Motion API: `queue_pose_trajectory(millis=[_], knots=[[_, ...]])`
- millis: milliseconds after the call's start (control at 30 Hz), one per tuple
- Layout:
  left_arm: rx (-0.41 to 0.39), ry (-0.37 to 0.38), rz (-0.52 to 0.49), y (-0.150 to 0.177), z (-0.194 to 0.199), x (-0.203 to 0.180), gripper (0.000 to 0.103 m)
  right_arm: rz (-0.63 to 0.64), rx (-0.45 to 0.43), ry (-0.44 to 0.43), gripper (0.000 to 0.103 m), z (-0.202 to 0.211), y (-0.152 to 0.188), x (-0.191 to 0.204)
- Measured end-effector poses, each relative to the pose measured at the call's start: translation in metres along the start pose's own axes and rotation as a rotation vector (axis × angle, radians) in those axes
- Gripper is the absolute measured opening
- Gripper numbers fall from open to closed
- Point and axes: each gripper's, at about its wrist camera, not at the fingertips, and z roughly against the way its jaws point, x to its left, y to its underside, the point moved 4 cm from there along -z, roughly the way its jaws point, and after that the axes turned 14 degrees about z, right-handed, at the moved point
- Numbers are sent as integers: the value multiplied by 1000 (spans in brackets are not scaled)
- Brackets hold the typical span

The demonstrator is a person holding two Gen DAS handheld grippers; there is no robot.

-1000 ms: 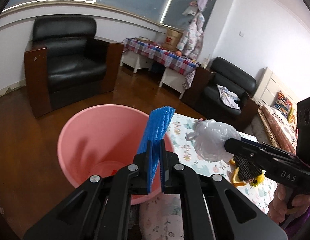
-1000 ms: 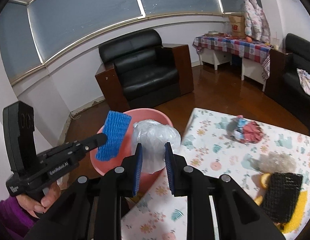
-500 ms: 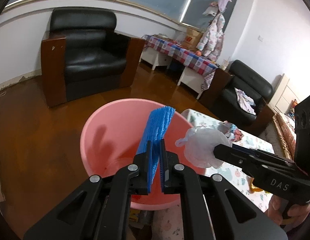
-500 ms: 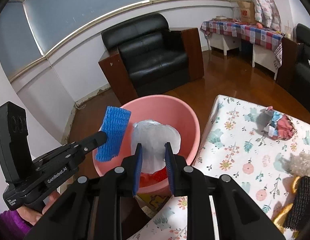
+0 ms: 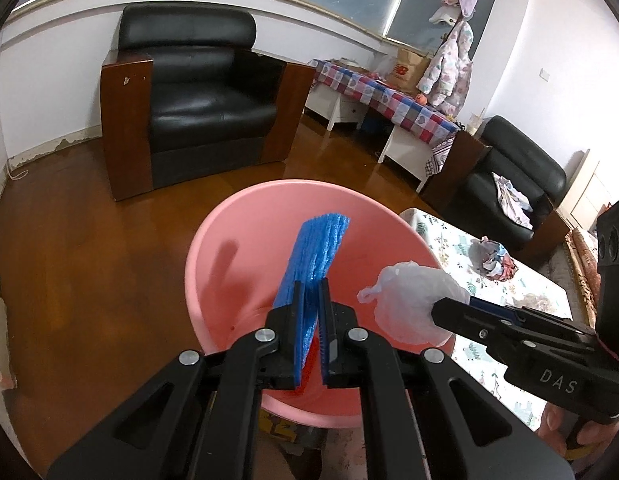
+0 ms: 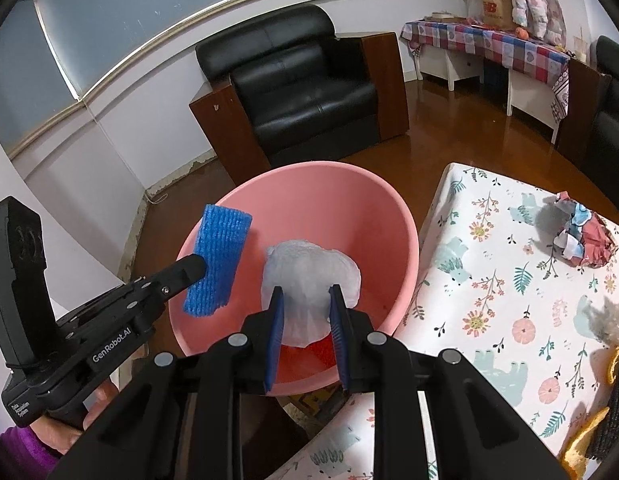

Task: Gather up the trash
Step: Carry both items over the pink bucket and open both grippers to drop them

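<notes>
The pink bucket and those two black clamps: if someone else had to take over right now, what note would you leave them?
Left hand-held gripper: shut on the blue foam net sleeve, over the round pink plastic bucket.
Right hand-held gripper: shut on the crumpled white plastic bag, also over the bucket.
Done: both pieces carried to the bucket.
Left: release both, then fetch the crumpled colourful wrapper and other scraps on the floral tablecloth.

Left hand-held gripper (image 5: 310, 312) clamped on a flat blue ribbed foam sponge (image 5: 315, 258), upright over the round pink plastic basin (image 5: 213, 248). Right hand-held gripper (image 5: 445, 312) enters from the right, pinching a crumpled white plastic bag (image 5: 409, 300) above the basin's right rim. Floral-cloth worktop (image 5: 461, 248) beyond, with a crumpled colourful wrapper (image 5: 491, 258). Black leather armchair (image 5: 197, 92) behind.
</notes>
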Motion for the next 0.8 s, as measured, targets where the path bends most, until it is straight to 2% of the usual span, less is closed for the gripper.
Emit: queue_pose_trajectory(millis=[100,167,200,233,267,467,800], knots=[[21,-12,19,1,-4,6,7,-13,7,-3,31,-3,1,-1],[31,-17,35,0,-5,9,14,-23,6,-9,39,-3,2,-1],[32,-18,41,0,-5,11,24,-27,3,-12,42,-2,2,-1],[32,-18,51,0,-5,12,31,-29,-3,-11,42,-1,3,-2],[31,-16,58,0,-4,13,33,-28,-5,-10,42,-1,3,-2],[41,-10,71,1,-2,11,34,-37,-13,-6,42,5,8,-6],[55,-10,35,8,0,-2,34,-69,-32,23,42,27,28,-18]])
